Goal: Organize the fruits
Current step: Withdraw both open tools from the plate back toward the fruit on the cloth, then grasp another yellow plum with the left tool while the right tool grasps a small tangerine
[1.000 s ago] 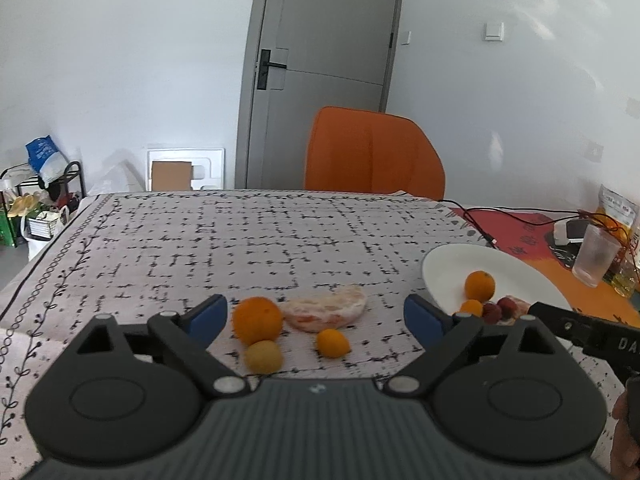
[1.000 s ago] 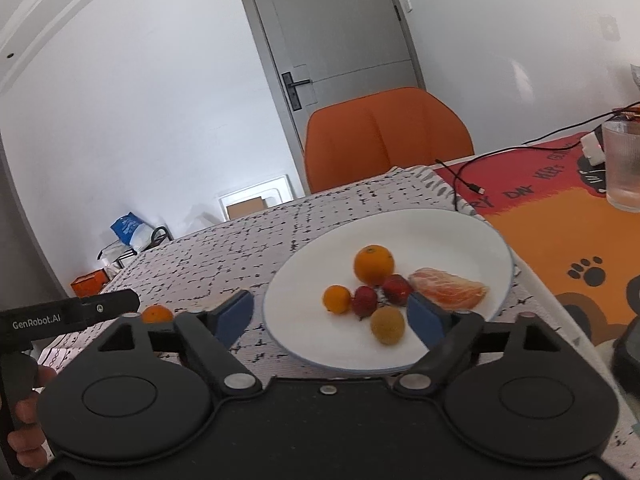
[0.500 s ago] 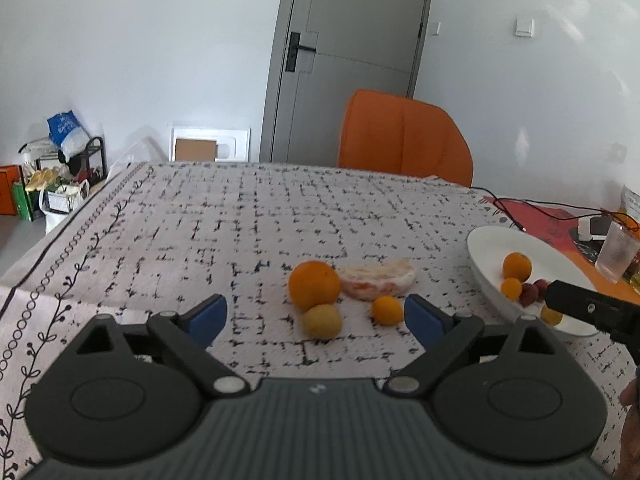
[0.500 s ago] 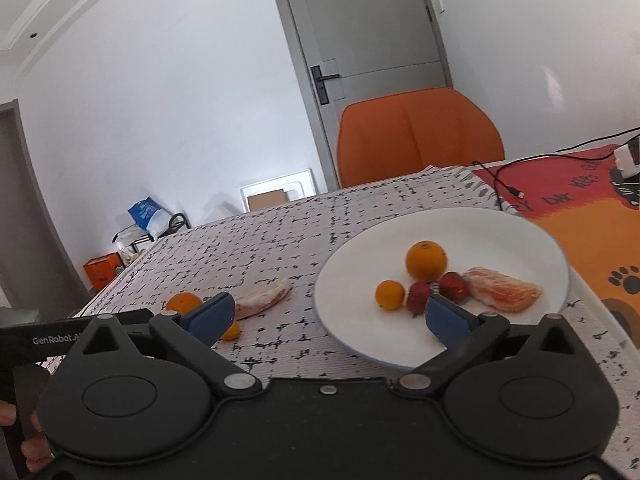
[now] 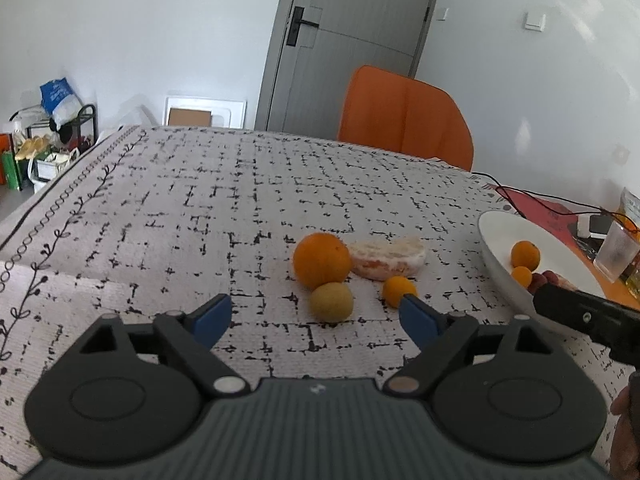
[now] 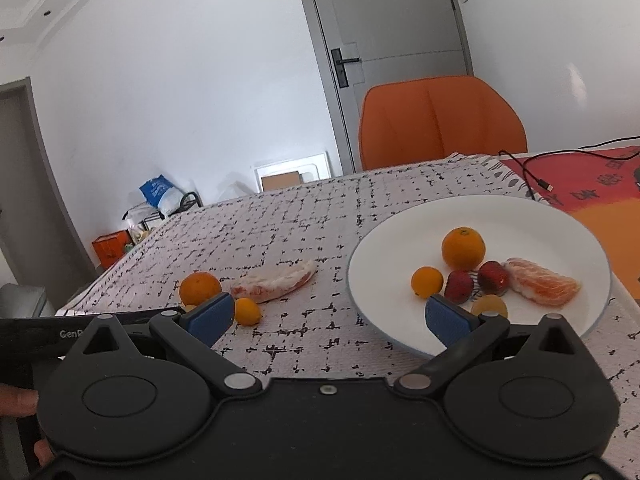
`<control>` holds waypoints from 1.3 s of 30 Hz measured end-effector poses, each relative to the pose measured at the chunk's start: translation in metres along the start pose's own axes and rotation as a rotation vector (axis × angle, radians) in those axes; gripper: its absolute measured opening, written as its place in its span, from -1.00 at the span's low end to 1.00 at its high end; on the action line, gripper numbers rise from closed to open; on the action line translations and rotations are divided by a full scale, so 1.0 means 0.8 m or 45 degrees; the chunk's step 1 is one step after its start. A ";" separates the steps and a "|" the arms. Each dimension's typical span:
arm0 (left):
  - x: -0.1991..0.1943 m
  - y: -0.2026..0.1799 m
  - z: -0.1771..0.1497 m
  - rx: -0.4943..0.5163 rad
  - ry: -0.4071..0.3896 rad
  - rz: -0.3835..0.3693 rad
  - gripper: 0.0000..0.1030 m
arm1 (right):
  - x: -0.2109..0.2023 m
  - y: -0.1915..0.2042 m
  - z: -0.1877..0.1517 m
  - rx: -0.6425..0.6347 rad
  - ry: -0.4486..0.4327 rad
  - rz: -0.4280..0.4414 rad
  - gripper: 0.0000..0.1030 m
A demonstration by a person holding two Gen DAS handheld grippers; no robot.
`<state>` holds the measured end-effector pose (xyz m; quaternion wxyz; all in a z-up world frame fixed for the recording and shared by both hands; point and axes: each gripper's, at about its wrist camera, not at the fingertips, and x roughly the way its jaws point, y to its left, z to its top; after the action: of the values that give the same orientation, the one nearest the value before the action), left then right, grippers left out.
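The left gripper (image 5: 314, 316) and right gripper (image 6: 329, 314) are both held spread and empty above the tablecloth (image 5: 200, 216), where an orange (image 5: 321, 260), a peeled segment (image 5: 387, 258), a yellow fruit (image 5: 332, 302) and a kumquat (image 5: 397, 290) are clustered left of the plate (image 6: 520, 216) of fruit.

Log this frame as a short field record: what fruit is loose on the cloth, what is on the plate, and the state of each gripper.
fruit on tablecloth: large orange, peeled citrus piece, yellowish round fruit, small orange fruit
fruit on white plate: orange, small orange, two red fruits, yellow fruit, citrus segment
left gripper: open, empty, facing the loose fruit
right gripper: open, empty
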<state>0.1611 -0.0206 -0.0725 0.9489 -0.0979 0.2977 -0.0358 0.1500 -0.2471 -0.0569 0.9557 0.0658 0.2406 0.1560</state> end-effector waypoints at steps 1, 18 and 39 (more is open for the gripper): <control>0.002 0.000 0.000 -0.003 0.000 -0.003 0.62 | 0.002 0.001 0.000 -0.002 0.006 0.004 1.00; 0.028 -0.003 -0.001 -0.006 0.014 -0.022 -0.51 | 0.035 0.030 0.014 -0.081 0.045 0.048 0.71; -0.011 0.046 0.008 -0.046 -0.056 0.069 -0.51 | 0.078 0.074 0.012 -0.165 0.137 0.088 0.21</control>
<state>0.1583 0.0176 -0.0701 0.9540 -0.1076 0.2798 -0.0025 0.1907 -0.1710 -0.0637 0.9378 0.0035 0.2785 0.2075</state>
